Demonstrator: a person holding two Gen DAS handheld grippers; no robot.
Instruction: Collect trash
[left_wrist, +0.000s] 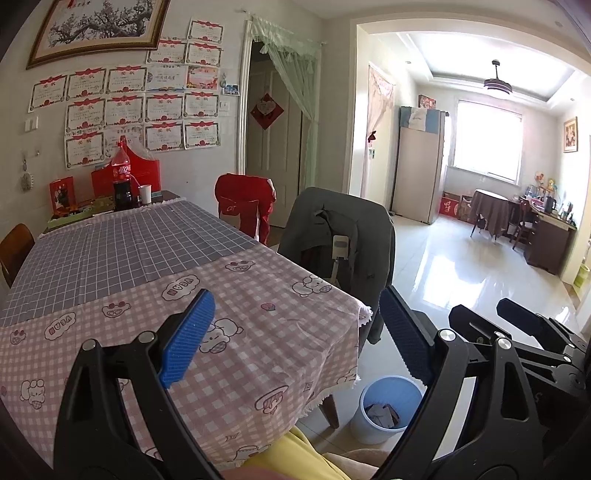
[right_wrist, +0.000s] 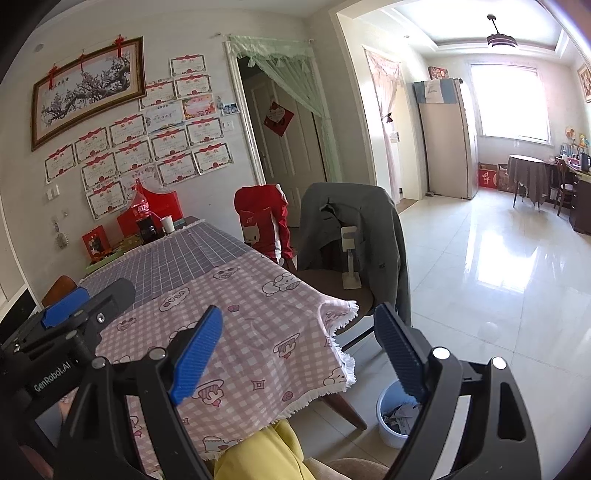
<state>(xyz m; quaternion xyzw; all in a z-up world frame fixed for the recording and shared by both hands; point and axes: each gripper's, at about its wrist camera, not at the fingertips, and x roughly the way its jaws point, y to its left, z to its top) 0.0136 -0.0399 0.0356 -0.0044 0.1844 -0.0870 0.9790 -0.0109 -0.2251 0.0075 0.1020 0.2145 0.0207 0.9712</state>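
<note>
A light blue waste bin (left_wrist: 373, 424) stands on the floor beside the table's near corner, with crumpled paper (left_wrist: 382, 413) inside. The right wrist view shows the same bin (right_wrist: 386, 428) and paper (right_wrist: 400, 415). My left gripper (left_wrist: 295, 332) hovers over the corner of the pink checked tablecloth (left_wrist: 277, 288), its blue pads wide apart and nothing between them. Just to its right my right gripper (right_wrist: 299, 350) stands open at about the same height, also empty. No loose trash shows on the tablecloth (right_wrist: 258, 295).
Two chairs stand at the table's right side, one draped with a grey jacket (left_wrist: 340, 229), one with a red cover (left_wrist: 245, 206). A cola bottle (left_wrist: 122, 177) and paper cup (left_wrist: 145, 194) sit at the far end. A yellow garment (left_wrist: 295, 454) lies below me. Shiny tiled floor (left_wrist: 461, 273) stretches to the right.
</note>
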